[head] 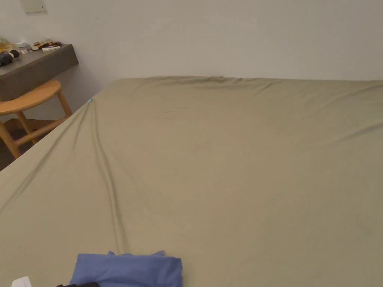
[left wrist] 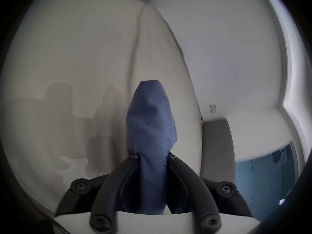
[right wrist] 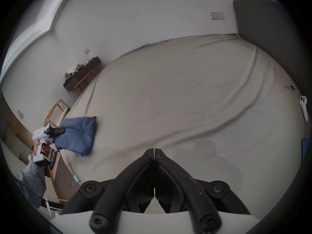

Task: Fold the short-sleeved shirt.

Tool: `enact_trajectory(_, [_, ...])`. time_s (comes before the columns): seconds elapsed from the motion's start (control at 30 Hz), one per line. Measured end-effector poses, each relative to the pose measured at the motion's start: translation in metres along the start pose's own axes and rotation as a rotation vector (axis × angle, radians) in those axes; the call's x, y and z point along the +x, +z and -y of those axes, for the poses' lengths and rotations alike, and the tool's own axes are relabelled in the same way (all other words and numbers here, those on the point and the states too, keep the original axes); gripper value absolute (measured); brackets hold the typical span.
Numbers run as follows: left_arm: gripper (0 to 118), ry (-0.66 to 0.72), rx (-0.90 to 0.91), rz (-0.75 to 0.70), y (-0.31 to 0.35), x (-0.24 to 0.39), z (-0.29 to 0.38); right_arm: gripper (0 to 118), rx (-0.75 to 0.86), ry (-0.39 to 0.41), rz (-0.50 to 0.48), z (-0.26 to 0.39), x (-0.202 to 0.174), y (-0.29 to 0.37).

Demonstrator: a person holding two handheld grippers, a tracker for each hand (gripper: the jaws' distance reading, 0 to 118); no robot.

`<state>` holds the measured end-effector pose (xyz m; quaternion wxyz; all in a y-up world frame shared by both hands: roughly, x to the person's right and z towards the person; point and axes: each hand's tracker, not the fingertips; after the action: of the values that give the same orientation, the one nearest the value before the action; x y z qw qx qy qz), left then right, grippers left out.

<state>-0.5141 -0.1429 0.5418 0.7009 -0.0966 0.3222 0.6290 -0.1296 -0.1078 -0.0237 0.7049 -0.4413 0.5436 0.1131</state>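
Note:
The blue short-sleeved shirt (head: pixel 127 269) is a folded bundle at the near edge of the bed, low in the head view. In the left gripper view the shirt (left wrist: pixel 151 122) runs out from between the black jaws, and my left gripper (left wrist: pixel 152 156) is shut on it. The right gripper view shows the same shirt (right wrist: pixel 77 133) held at its near end by the left gripper (right wrist: pixel 58 131), a white tool in a hand. My right gripper (right wrist: pixel 154 150) hovers above the sheet to the right of the shirt, jaws pressed together with nothing between them.
The bed (head: pixel 243 157) has a beige sheet with long creases and meets the white wall. A wooden stool (head: pixel 30 99) and a dark shelf (head: pixel 37 65) with small items stand at the left. A white controller (right wrist: pixel 303 108) lies on the bed's right side, by a grey headboard (right wrist: pixel 263 28).

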Motion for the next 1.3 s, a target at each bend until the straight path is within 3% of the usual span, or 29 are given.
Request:
enact_trajectory(0.2, [19, 0.051, 0.069, -0.102, 0.018, -0.030, -0.038, 2, -0.012, 0.055, -0.027, -0.009, -0.025, -0.015])
enact_trajectory(0.33, [29, 0.024, 0.085, -0.208, 0.002, -0.032, -0.032, 2, -0.005, 0.090, -0.028, -0.015, -0.034, -0.017])
enact_trajectory(0.37, [44, 0.020, 0.118, -0.237, 0.000, -0.033, -0.032, 2, -0.001, 0.095, -0.033, -0.016, -0.035, -0.016])
enact_trajectory(0.43, [96, 0.025, 0.197, -0.280, 0.001, -0.033, -0.028, 2, 0.008, 0.098, -0.039, -0.017, -0.036, -0.012])
enact_trajectory(0.47, [111, 0.008, 0.258, -0.339, 0.004, -0.031, -0.025, 2, 0.014, 0.095, -0.044, -0.018, -0.035, -0.010])
enact_trajectory(0.5, [115, -0.010, 0.309, -0.378, 0.010, -0.038, -0.032, 2, 0.017, 0.087, -0.051, -0.018, -0.033, -0.007])
enact_trajectory(0.6, [97, -0.098, 0.364, -0.470, 0.026, -0.027, -0.025, 2, 0.036, 0.057, -0.052, -0.017, -0.027, 0.001])
enact_trajectory(0.67, [59, -0.142, 0.386, -0.522, 0.044, 0.006, 0.002, 2, 0.049, 0.052, -0.047, -0.016, -0.023, 0.007])
enact_trajectory(0.73, [9, -0.186, 0.383, -0.514, 0.051, 0.021, 0.017, 2, 0.059, 0.041, -0.047, -0.014, -0.019, 0.013])
enact_trajectory(0.77, [0, -0.204, 0.362, -0.491, 0.055, 0.020, 0.017, 2, 0.065, 0.037, -0.051, -0.012, -0.017, 0.017])
enact_trajectory(0.9, [0, -0.270, 0.218, -0.313, 0.054, 0.047, 0.064, 2, 0.090, 0.012, -0.063, -0.002, -0.006, 0.031])
enact_trajectory(1.13, [0, -0.454, -0.047, -0.316, -0.025, 0.110, 0.177, 2, 0.144, -0.056, -0.056, 0.022, 0.020, 0.066])
enact_trajectory(1.3, [0, -0.757, -0.178, -0.376, -0.113, 0.177, 0.276, 2, 0.199, 0.005, 0.097, 0.046, 0.046, 0.108])
